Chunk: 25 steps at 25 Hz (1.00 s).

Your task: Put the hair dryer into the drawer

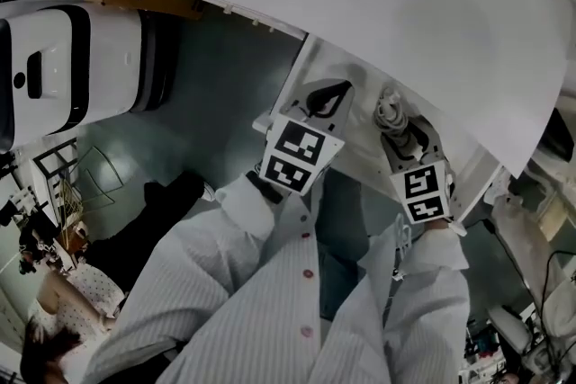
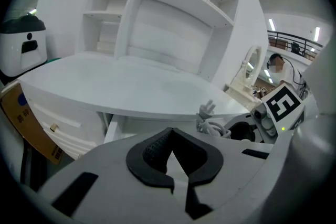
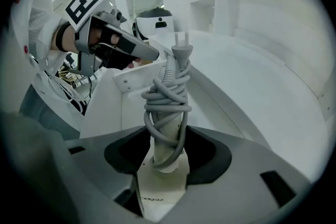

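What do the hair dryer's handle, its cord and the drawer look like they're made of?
Hair dryer handle: likely hard plastic, cream, smooth and rigid-looking.
Cord: likely rubber or vinyl, grey, matt, bent in tight loops.
Drawer: probably white-coated board, flat, matt, a screw head showing.

Black pads (image 2: 149, 150) on my left tool (image 2: 171, 139) read as rubbery, finely ribbed and matt, and the shell around them is smooth matt plastic. The table (image 2: 131, 86) top at mid-frame is white and smooth with a soft sheen. At lower left I've got a brown cardboard box (image 2: 29, 123), dull. In the right gripper view, the hair dryer (image 3: 157, 186) is cream satin plastic, and its cord (image 3: 167, 105) is grey, rubbery and matt. My sleeves (image 1: 207, 283) are striped woven cloth.
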### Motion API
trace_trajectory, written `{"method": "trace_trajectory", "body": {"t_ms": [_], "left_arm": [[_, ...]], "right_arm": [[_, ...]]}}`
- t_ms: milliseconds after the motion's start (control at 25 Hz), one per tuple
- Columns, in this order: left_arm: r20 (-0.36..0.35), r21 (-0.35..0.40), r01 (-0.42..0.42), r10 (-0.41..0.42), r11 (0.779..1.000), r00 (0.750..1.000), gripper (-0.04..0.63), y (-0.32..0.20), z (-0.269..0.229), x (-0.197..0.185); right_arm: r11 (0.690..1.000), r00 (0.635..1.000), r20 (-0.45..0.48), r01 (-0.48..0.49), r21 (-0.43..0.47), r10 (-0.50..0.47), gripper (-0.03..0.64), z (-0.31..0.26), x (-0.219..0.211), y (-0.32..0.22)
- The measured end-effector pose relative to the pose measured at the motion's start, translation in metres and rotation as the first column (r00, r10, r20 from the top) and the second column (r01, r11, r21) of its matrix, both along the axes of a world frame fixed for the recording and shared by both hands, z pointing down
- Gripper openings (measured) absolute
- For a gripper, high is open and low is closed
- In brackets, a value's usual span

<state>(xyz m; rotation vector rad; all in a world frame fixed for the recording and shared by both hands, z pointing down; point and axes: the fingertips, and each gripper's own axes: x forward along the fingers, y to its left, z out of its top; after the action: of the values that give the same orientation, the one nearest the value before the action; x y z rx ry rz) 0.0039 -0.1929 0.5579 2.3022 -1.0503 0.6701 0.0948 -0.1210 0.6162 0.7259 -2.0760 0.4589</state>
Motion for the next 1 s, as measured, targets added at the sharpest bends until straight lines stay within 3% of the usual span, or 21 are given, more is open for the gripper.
{"method": "trace_trajectory", "body": {"t_ms": [560,1000], "left_arm": [[0.0,-0.036,0.04,-0.04,0.999,0.999,0.009,0.002,0.016,-0.01],[0.002,-0.047,0.067,-0.067,0.997,0.998,0.009,0.003,0.02,-0.02]], "right_arm": [[0.983,0.978,-0.111,0.17,-0.07,-0.177,0.199,0.032,-0.026,-0.003],[0.952,0.929,-0.229,0.256,-0.164,-0.29,0.199,0.055,-0.035,0.002]]}}
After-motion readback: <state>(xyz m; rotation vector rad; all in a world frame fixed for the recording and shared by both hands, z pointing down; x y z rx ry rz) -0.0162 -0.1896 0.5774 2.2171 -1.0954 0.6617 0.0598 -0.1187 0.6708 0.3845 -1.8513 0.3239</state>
